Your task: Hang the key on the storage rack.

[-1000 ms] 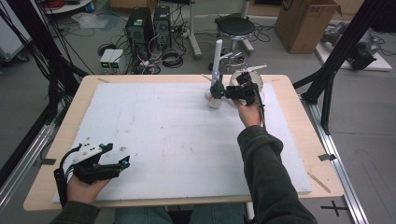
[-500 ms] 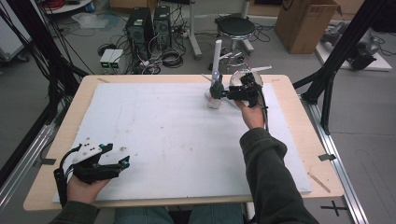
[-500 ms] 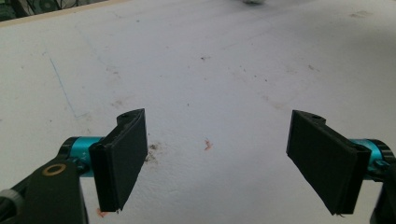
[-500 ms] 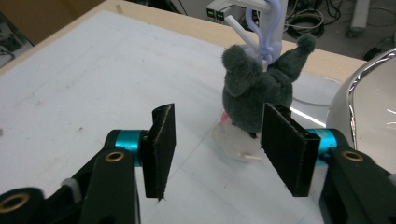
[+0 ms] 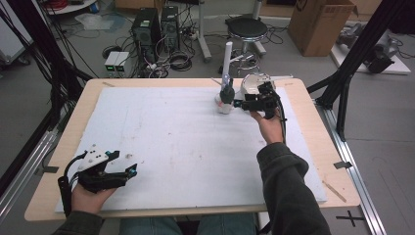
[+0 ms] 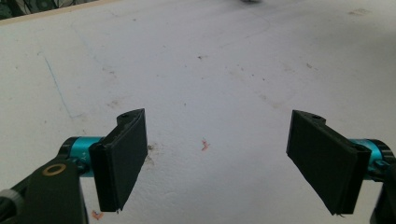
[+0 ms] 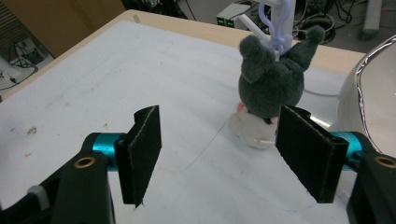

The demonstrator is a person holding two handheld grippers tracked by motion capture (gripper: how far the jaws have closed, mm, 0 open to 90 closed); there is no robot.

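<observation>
Nearby, plush toy beside bowl

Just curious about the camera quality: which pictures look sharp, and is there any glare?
High view: soft, even light. Right gripper view: the dark grey plush toy is fairly crisp, the shiny white rounded object catches a bright sheen. Left gripper view: the far table edge blurs.

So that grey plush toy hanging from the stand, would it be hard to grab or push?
Probably easy to grab: the plush toy looks fuzzy and soft, so pads should sink in rather than slip. It likely weighs little for its bulk. It hangs by a lilac clip from the white stand, so a push would likely swing it, not slide it.
</observation>
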